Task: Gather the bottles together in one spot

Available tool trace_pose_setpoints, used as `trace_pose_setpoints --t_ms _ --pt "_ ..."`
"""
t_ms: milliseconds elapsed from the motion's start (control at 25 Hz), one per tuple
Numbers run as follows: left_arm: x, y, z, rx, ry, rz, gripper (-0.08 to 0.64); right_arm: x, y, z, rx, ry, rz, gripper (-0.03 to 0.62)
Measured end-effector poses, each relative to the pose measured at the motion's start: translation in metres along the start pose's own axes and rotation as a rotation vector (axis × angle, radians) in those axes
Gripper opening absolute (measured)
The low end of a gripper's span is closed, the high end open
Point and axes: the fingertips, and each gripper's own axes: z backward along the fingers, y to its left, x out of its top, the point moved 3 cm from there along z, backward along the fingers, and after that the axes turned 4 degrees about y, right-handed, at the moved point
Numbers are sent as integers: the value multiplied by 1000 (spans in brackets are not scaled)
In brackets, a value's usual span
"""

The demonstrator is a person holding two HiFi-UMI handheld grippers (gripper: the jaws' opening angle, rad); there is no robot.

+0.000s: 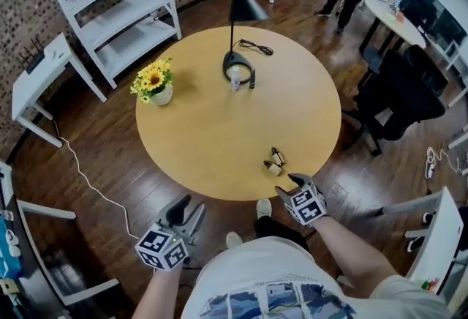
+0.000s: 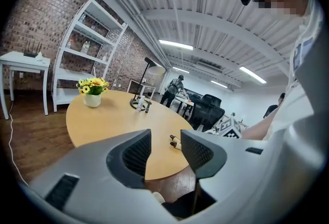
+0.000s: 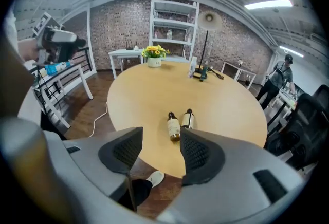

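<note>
On a round wooden table (image 1: 212,134), two bottles (image 1: 276,161) lie.

Smooth matt wooden table (image 1: 212,142); glossy brown bottles (image 3: 174,126), seemingly glass.

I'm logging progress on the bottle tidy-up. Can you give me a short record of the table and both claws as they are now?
table: round, wooden
brown bottles: two, lying side by side near the person's edge
white bottle: stands at the lamp's base, far side
lamp: black
sunflower vase: left of the lamp
left claw: open, empty, off the table
right claw: open, empty, at the table's edge by the brown bottles
gathered: not yet
</note>
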Motion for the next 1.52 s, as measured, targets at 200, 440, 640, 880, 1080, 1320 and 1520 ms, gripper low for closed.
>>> trace_pose_setpoints --t_ms 200,440,640,880,1080,1320,1520 --pt "8 0 -19 11 60 -15 155 -14 -26 -66 7 110 -42 231" --pt "18 2 -64 7 126 -5 155 -11 -32 -88 42 105 -67 161" --pt "34 -8 -131 -49 151 -7 155 -14 -41 -82 114 94 -43 149" --pt "54 -46 -208 -209 188 84 156 20 -60 -22 218 -43 -92 147" --pt "70 -82 -256 -349 207 197 156 76 -93 32 243 -263 -100 147" --pt "93 -106 -300 -428 177 309 161 112 -116 58 266 -403 -47 148" --pt "103 -110 -322 -443 162 427 163 116 -128 56 261 -423 18 149"
